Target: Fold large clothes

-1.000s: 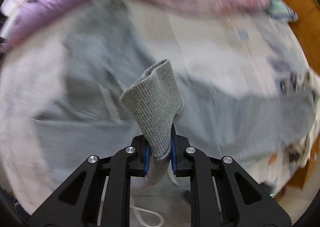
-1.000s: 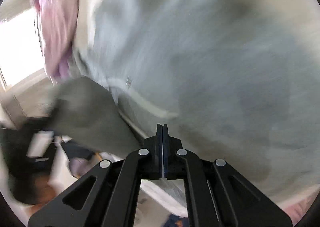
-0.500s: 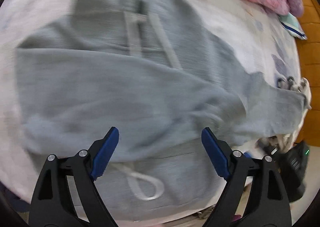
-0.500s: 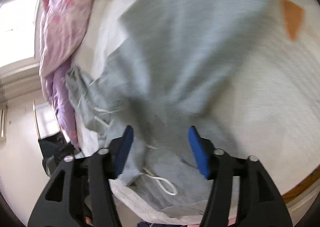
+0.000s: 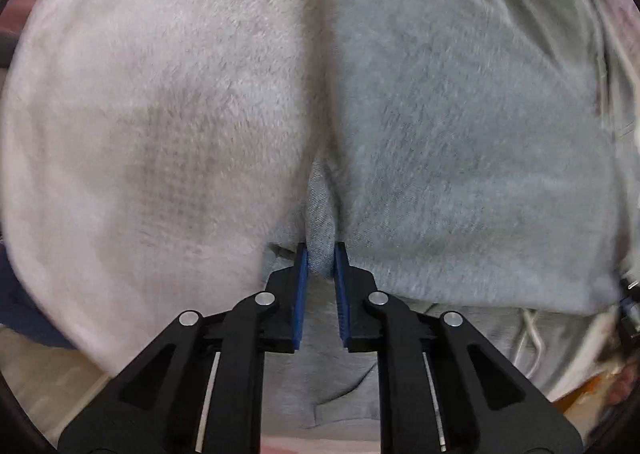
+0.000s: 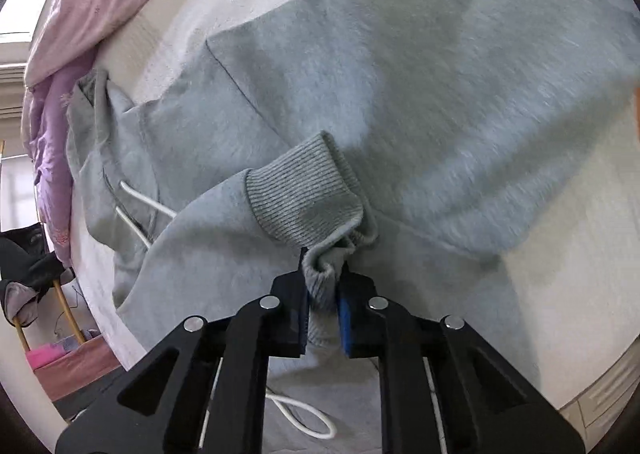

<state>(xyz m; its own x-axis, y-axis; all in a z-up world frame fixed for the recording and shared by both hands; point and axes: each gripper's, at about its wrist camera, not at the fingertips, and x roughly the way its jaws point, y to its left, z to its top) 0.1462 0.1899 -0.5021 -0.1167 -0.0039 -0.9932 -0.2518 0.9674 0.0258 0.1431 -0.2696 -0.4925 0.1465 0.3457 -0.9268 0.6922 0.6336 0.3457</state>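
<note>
On a pale blanket-covered bed (image 5: 152, 114), both grippers (image 5: 320, 258) (image 6: 323, 274) just closed, apparently pinching the grey hoodie (image 6: 440, 74).

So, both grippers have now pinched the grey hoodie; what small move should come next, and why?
Probably lift both together and carry the fabric over the body to make the fold. The left gripper, whose jaws have just closed, pinches the grey hoodie at its edge beside the white sheet. The right gripper, also just closed, pinches bunched fabric next to the ribbed cuff.
</note>
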